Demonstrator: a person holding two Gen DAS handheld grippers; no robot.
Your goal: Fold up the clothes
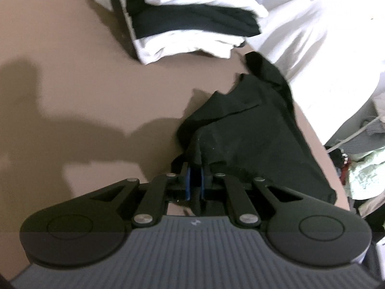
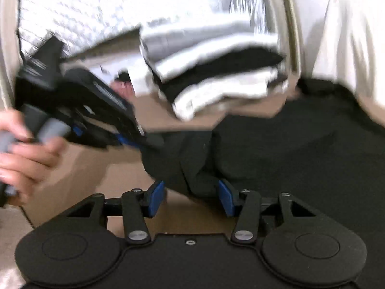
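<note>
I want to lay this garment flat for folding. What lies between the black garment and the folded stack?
Bare brown table separates the black garment from the folded stack in the left wrist view; nothing lies there. The left gripper pinches the garment.

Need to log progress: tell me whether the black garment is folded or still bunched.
Bunched, not folded. The black garment lies crumpled on the brown table, one edge pinched in the left gripper; the right gripper is open.

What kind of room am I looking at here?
Probably a bedroom or laundry corner at home. A stack of folded clothes sits on a brown table, white bedding lies behind it, and more loose laundry is heaped beside the table.
</note>
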